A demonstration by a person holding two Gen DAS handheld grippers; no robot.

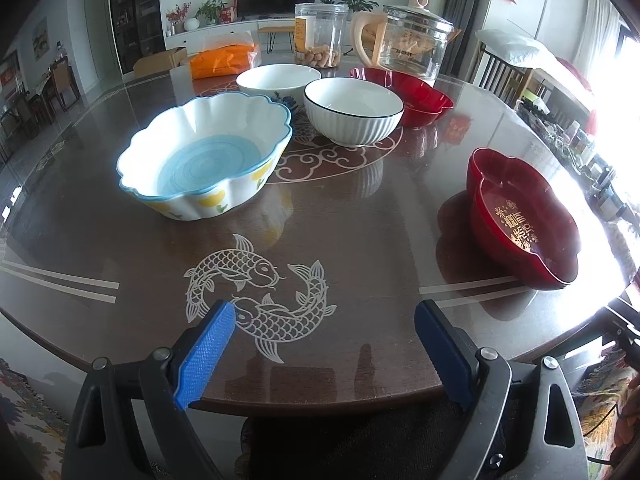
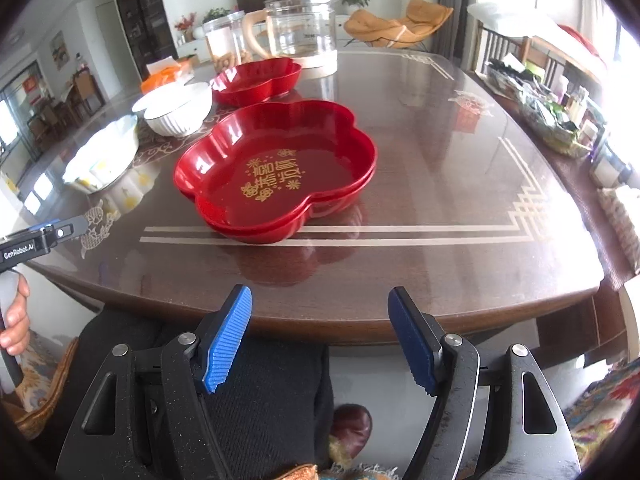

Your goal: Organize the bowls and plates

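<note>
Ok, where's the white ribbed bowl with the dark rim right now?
In the left wrist view the ribbed white bowl sits mid-table, between the scalloped blue-and-white bowl on its left and the far red tray on its right, in front of another white bowl.

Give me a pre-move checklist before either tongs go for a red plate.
1. Left tongs open, nothing between them: ok.
2. Right tongs open, nothing between them: ok.
3. Near red plate clear of other dishes: ok.
4. Near red plate is a single plate: not ok, it looks like two nested.
5. Far red plate free to lift: cannot tell, the white bowl sits close beside it.
</note>
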